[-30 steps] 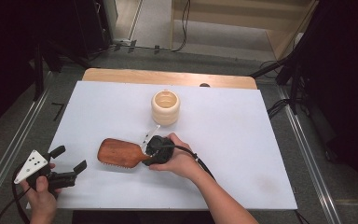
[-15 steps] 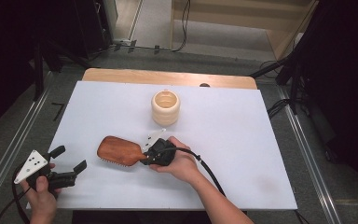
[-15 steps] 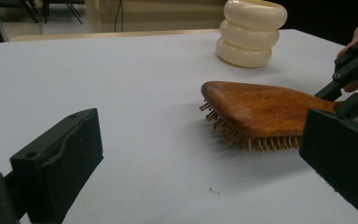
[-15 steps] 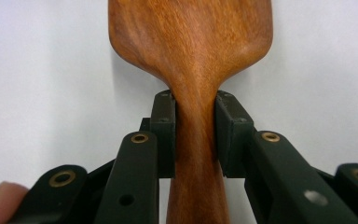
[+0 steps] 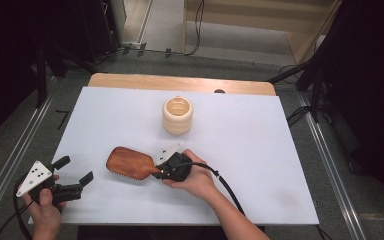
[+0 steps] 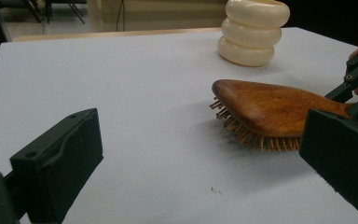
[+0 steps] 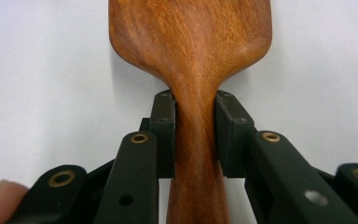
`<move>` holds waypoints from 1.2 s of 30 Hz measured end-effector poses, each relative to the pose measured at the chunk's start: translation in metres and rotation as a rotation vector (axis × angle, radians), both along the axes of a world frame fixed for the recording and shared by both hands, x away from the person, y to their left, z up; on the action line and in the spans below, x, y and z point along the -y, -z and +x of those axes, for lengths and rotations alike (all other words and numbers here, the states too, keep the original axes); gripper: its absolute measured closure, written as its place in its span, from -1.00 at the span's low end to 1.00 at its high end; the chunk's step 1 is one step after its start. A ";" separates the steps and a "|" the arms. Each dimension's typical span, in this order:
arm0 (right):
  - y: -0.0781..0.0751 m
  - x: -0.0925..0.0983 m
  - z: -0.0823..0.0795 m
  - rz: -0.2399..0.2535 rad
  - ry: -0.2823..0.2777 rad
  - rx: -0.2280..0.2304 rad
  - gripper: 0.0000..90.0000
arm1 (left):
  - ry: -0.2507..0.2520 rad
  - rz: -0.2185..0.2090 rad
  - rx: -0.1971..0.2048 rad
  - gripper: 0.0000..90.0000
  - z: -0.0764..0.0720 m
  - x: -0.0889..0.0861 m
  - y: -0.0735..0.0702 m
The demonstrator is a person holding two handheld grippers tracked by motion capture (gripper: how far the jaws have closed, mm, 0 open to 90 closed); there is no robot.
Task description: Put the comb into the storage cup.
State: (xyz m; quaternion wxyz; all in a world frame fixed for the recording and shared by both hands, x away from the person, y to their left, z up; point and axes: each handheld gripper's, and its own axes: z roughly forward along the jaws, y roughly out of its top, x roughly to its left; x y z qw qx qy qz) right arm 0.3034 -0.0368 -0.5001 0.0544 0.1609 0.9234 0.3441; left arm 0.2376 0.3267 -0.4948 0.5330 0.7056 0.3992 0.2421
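The wooden hairbrush (image 5: pixel 130 163) lies bristles-down near the worktop's (image 5: pixel 260 150) front edge, glossy reddish-brown; the right gripper (image 7: pixel 195 135) has just closed on its handle, while the left gripper (image 5: pixel 75 177) stands open.

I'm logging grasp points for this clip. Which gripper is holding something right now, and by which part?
The right gripper clamps the wooden hairbrush by its handle, just below the head. The left gripper holds nothing.
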 end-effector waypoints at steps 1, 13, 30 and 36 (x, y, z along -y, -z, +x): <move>0.000 -0.001 -0.001 -0.006 -0.003 0.006 0.55 | 0.000 0.000 0.000 -1.00 0.000 0.000 0.000; -0.005 -0.011 0.005 -0.077 -0.004 -0.095 0.25 | 0.008 0.005 -0.003 -1.00 0.000 0.000 0.000; -0.006 -0.021 0.005 -0.089 0.040 -0.070 0.54 | 0.004 0.000 0.000 -1.00 0.000 0.000 0.000; -0.001 -0.013 0.001 -0.030 0.040 -0.029 0.54 | 0.005 0.000 0.000 -1.00 0.000 0.000 0.000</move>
